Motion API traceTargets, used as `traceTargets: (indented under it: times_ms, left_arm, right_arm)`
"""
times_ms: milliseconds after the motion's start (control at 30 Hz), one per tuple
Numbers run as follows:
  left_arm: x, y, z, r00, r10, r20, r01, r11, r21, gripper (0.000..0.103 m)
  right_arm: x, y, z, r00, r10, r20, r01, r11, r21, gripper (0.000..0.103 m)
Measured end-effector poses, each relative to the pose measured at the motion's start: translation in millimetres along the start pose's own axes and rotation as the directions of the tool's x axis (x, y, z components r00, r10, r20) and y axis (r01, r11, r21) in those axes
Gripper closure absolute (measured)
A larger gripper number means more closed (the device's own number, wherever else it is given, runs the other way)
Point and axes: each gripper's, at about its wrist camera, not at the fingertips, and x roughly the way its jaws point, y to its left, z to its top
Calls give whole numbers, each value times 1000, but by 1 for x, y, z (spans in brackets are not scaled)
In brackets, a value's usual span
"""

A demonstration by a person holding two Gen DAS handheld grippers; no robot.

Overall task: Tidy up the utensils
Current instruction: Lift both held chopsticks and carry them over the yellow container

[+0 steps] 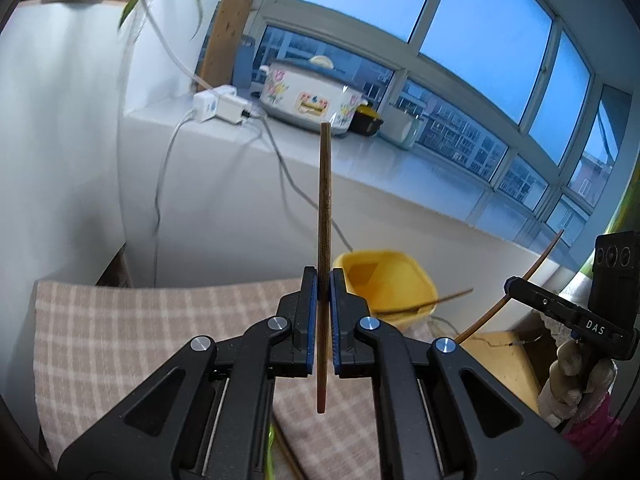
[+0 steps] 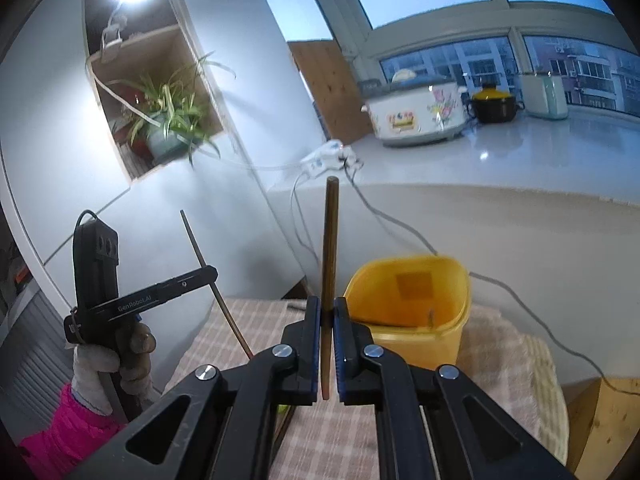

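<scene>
My left gripper (image 1: 323,276) is shut on a brown wooden chopstick (image 1: 324,200) that stands upright between its jaws, above the checked cloth. My right gripper (image 2: 327,306) is shut on a second brown chopstick (image 2: 330,240), also upright. A yellow plastic bin (image 1: 386,280) stands just ahead and right of the left gripper; a chopstick (image 1: 440,300) lies across its rim. In the right wrist view the yellow bin (image 2: 408,304) is just right of the jaws. Each gripper shows in the other's view: the right one (image 1: 510,282) and the left one (image 2: 212,270), each with its chopstick.
A beige checked cloth (image 1: 140,320) covers the table. Behind is a white counter (image 1: 400,184) with a floral slow cooker (image 1: 308,96), a power strip (image 1: 220,108) with trailing cables, a black and yellow pot (image 2: 494,102). A plant (image 2: 172,116) sits in a wall niche.
</scene>
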Motion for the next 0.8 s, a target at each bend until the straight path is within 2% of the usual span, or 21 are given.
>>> traceTargets:
  times_ms: [233,433,800]
  left_arm:
    - [13,-12,27,998,-26,56,25,1000,2,99]
    - [31,-12,47,995,-51,91,53,998,-22,99]
    - [71,-10,65,988,-107,109,115,991,-70,99]
  right_arm:
    - [-7,-8,32,997,-30,65,32,999,-21,99]
    - [0,-15,50,995,-46,88,48,999,-23,99]
    - [21,-42,60,992,-99,76,99,995,3,99]
